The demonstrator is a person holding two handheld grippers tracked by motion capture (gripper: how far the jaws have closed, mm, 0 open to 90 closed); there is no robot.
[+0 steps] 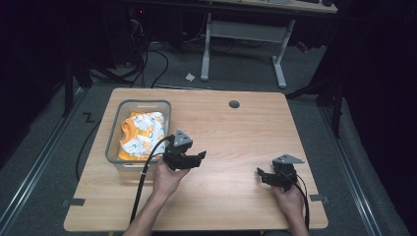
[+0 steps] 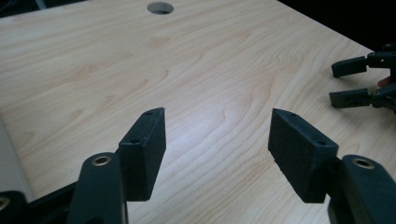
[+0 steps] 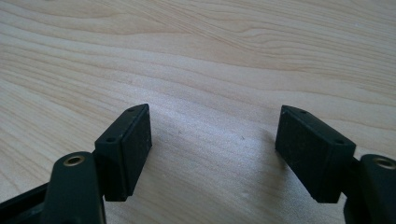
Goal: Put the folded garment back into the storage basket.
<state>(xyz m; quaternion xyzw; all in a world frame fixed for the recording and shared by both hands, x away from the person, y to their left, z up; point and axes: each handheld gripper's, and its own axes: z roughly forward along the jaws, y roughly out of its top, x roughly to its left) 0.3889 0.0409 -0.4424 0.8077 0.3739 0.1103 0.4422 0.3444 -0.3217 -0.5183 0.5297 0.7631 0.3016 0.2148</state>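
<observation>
Jaws of the left gripper [image 1: 200, 156] stand spread with nothing between them, just right of the clear plastic bin [image 1: 114, 142] on the wooden table [image 1: 236, 132]. An orange-and-white printed cloth [image 1: 141, 133] lies bunched inside that bin. Well to the bin's right, the right gripper [image 1: 260, 173] is likewise spread and empty.

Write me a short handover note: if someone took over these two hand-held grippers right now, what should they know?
Left gripper: open, nothing in it, just right of the bin.
Right gripper: open, nothing in it, low over the bare table near its right edge.
Clothes: a white and orange bundle lies in the clear bin at the table's left.
Done: clothes sit in the bin.
Left: cannot tell from here.
</observation>
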